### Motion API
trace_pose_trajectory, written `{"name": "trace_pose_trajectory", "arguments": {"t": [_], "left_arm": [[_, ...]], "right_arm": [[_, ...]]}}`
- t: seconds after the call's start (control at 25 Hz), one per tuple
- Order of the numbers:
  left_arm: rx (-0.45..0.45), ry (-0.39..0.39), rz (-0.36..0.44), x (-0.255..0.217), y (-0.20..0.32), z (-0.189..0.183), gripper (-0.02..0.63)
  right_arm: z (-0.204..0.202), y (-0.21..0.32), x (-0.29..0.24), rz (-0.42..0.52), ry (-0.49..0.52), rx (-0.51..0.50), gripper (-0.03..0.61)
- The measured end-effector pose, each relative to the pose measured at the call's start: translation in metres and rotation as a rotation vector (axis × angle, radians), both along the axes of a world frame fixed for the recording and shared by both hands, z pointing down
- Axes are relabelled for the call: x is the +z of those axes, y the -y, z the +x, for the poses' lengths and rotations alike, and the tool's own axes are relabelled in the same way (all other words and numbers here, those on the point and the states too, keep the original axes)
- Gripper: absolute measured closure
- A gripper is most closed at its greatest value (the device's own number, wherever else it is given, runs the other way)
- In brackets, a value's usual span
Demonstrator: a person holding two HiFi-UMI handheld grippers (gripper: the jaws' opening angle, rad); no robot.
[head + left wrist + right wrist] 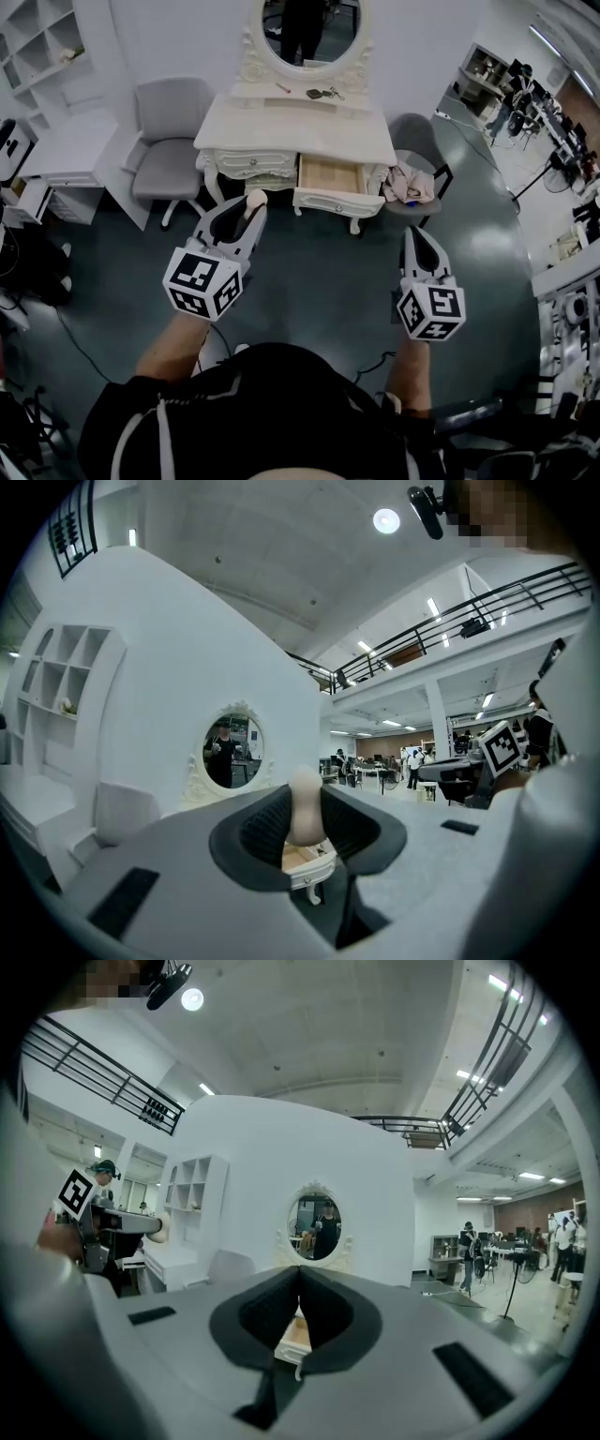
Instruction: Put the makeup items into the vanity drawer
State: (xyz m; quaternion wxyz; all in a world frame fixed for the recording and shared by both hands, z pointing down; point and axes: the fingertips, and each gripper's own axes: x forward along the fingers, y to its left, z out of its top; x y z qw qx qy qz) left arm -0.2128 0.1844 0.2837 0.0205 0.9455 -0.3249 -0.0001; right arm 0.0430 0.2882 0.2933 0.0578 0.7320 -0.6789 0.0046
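1 drawer [336, 199] open (wood-lined).

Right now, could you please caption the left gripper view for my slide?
Left tongs clamp a beige makeup item, facing the open drawer beneath the oval mirror.

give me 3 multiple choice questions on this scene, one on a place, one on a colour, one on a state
1. In the head view, which front drawer of the vanity is open?
A) left
B) right
C) neither

2. What colour is the item in the left claw?
A) black
B) blue
C) beige

3. How is the right claw?
A) shut, empty
B) wide open
C) shut on a brush

Answers:
1 B: the right-hand drawer is pulled out and the left one sits flush.
2 C: a rounded beige piece shows between its pads.
3 A: its pads meet with nothing between them.
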Motion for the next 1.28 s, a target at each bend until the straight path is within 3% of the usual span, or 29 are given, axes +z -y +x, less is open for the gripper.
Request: {"name": "trace_pose_trajectory", "arguments": {"t": [0.36,0.6,1.28], "left_arm": [[-0.016,0.015,-0.008,0.013,-0.01,0.037,0.512],[-0.007,0.036,-0.013,0.02,0.007,0.056,0.512],[0.028,-0.023,-0.029,0.031,0.203,0.085,0.512]], "right_arm": [[0.029,-0.008,0.015,-0.01,-0.003,-0.035,0.574],[0.043,0.015,0.022,-0.011,0.011,-0.058,0.574],[0.054,0.217,0.031,-0.08,-0.059,-0.091,0.573]]}}
